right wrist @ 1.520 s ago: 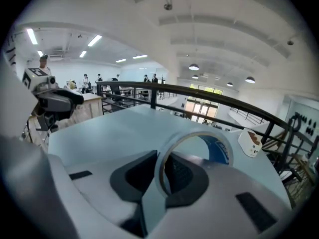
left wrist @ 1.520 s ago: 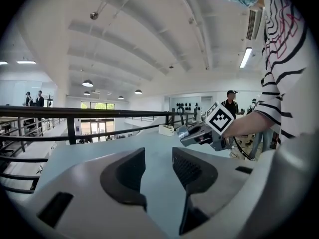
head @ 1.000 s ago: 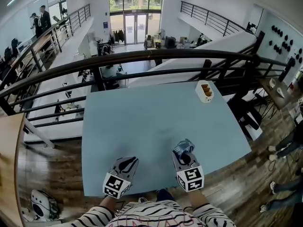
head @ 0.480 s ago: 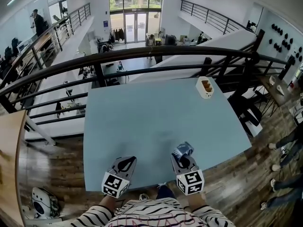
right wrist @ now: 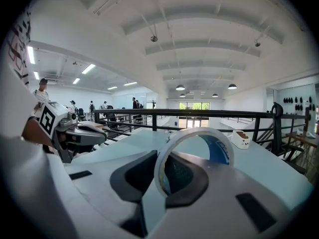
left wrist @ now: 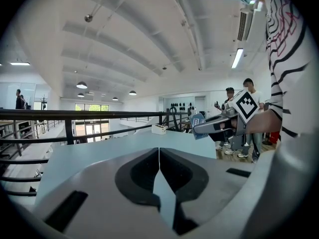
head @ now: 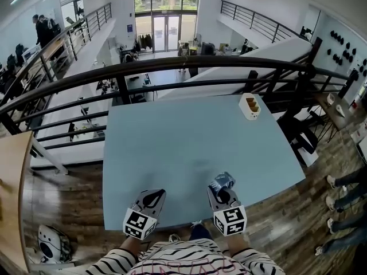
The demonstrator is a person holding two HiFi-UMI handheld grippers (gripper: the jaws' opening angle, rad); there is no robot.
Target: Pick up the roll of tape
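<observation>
The roll of tape [right wrist: 201, 130], a pale ring with a blue inner face, stands upright with my right gripper [right wrist: 160, 173] shut on its rim. In the head view the right gripper [head: 221, 189] holds the tape [head: 222, 181] just above the light blue table [head: 183, 136] near its front edge. To its left, my left gripper [head: 153, 196] is shut with nothing in it; its jaws meet along one thin line [left wrist: 159, 153]. The left gripper view also catches the right gripper [left wrist: 215, 126] with the tape [left wrist: 198, 124] at its tip.
A white socket block [head: 249, 106] sits at the table's far right corner. A dark metal railing [head: 172, 67] runs right behind the table, with a drop to a lower floor beyond. Wooden floor surrounds the table; people stand at the right edge.
Both grippers have drawn back a little toward the table's near edge. The tape stays held in the right gripper.
</observation>
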